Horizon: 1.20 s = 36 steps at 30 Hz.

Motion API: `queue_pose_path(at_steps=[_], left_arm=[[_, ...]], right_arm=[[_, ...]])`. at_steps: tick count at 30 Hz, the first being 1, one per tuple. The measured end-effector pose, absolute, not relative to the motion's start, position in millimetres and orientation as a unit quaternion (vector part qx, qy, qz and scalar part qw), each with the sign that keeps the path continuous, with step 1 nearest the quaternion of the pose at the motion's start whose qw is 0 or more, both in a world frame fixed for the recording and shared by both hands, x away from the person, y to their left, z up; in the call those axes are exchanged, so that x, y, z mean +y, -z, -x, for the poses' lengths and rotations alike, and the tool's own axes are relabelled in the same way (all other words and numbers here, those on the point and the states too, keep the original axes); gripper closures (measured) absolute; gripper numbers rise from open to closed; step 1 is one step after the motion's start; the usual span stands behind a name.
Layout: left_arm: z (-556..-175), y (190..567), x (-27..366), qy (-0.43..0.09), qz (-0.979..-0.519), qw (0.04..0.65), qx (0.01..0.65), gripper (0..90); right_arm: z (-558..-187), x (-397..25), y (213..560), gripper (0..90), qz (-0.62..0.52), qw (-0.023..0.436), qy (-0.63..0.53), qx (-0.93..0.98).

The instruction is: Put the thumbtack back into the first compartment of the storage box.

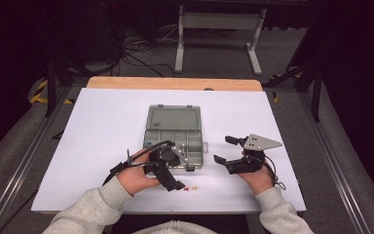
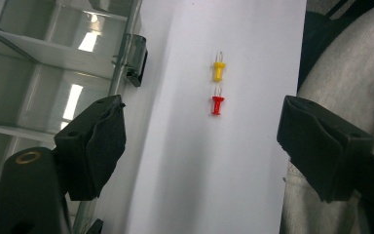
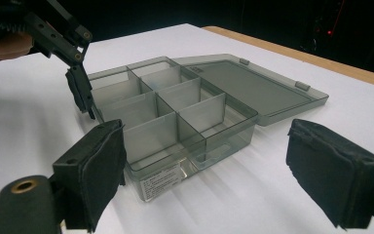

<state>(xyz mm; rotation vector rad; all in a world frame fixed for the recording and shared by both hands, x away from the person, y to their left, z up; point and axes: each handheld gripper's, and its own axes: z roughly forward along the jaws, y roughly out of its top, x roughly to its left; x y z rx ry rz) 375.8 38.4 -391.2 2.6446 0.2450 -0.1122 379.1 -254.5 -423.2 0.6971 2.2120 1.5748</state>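
A red pushpin (image 2: 217,105) and a yellow pushpin (image 2: 218,71) lie side by side on the white board (image 1: 102,126), just in front of the box's near edge. They also show as the small red pin (image 1: 187,188) and yellow pin (image 1: 195,187). My left gripper (image 2: 199,141) is open wide, with the pins a short way ahead between its jaw lines. It hovers at the box's front edge (image 1: 174,174). The grey clear compartment box (image 1: 175,139) stands open with its lid (image 3: 253,83) folded flat behind. My right gripper (image 3: 204,175) is open, facing the box from the right (image 1: 225,149).
The box's compartments (image 3: 165,105) look empty. A person's grey sleeve (image 2: 350,73) lies close beside the left gripper's right jaw. A latch (image 2: 137,61) sticks out from the box front. The board's near edge (image 1: 175,210) is just behind the pins.
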Motion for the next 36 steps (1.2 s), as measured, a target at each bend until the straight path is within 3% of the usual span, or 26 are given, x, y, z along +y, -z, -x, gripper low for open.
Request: queue_pose_path(at_steps=[25,36], left_arm=[[-367,419,21,0.065,-0.973,0.210,0.076,22.0],[-365,427,15,0.061,-0.974,0.208,0.068,29.3]], right_arm=[[-379,-254,423,14.6,-0.241,0.169,-0.552,0.780],[-379,-254,423,14.6,-0.241,0.169,-0.553,0.780]])
